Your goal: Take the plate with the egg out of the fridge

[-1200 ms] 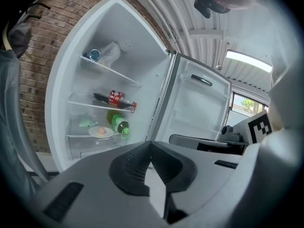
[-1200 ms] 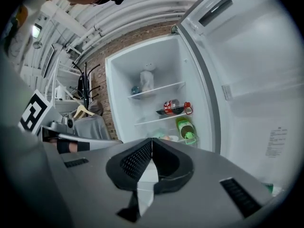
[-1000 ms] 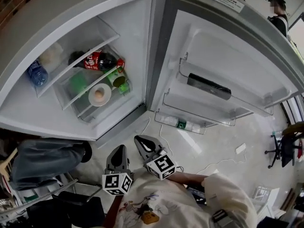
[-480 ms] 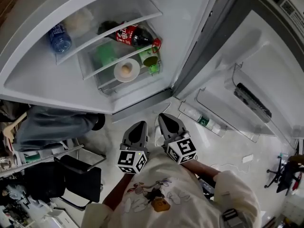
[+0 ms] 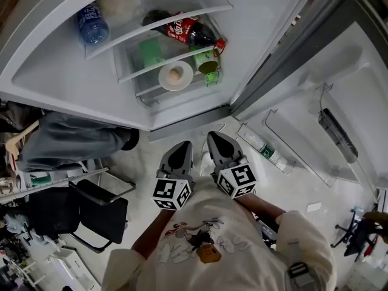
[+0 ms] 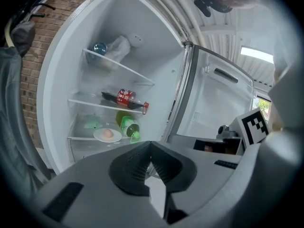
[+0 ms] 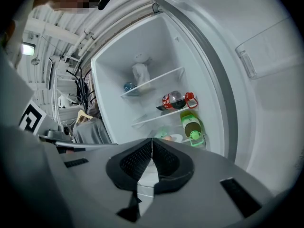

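Observation:
A white plate (image 5: 176,76) with a brown egg (image 5: 174,74) lies on the lowest glass shelf of the open fridge (image 5: 73,96). The left gripper view shows the plate (image 6: 107,135) and the egg (image 6: 108,133) low in the fridge; in the right gripper view the plate (image 7: 175,138) peeks out just above the jaws. My left gripper (image 5: 179,152) and right gripper (image 5: 217,140) hang side by side in front of the fridge's lower edge, well short of the plate. Both are shut with nothing in them, the pads meeting at the tips.
A green bottle (image 5: 208,63) lies right beside the plate, and a cola bottle (image 5: 185,31) lies on the shelf above. A blue-capped water bottle (image 5: 92,23) rests on the top shelf. The open door (image 5: 339,83) stands to the right. A dark chair (image 5: 91,214) and hanging clothes sit at the left.
Both grippers have drifted toward the fridge opening, staying shut. The head view has swung, so the fridge interior now sits higher and more central.

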The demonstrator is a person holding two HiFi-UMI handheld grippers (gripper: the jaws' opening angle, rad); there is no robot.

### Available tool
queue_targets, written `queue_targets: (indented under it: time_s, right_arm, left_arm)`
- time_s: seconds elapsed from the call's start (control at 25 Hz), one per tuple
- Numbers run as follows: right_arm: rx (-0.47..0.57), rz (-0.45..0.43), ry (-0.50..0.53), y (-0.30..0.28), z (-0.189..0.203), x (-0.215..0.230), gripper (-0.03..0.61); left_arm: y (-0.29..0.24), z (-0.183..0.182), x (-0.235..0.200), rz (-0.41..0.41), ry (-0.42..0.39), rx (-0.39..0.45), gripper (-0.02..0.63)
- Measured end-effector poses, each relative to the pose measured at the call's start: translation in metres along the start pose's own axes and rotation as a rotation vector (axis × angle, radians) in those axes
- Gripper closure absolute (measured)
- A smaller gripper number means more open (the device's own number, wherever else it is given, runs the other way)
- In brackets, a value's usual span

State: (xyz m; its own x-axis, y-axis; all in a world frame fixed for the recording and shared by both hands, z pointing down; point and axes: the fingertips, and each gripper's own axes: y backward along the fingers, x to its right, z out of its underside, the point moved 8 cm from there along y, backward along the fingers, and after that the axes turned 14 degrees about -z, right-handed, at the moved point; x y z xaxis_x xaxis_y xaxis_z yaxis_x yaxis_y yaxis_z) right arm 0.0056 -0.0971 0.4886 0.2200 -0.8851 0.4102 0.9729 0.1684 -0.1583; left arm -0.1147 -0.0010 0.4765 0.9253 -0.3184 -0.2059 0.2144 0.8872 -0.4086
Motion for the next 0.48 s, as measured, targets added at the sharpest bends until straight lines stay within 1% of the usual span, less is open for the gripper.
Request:
queue_targets:
  time_s: [0.28, 0.48]
  right_arm:
    - [-0.004, -0.036, -0.003, -0.015, -0.008, 0.009, 0.571]
    - [-0.033, -0.069, -0.006, -0.026, -0.004, 0.015, 0.571]
  left_arm:
    - [-0.004, -0.001, -0.002, -0.025, 0.001, 0.010, 0.604]
    - [-0.019, 0.007, -0.008, -0.073, -0.010, 0.007, 0.604]
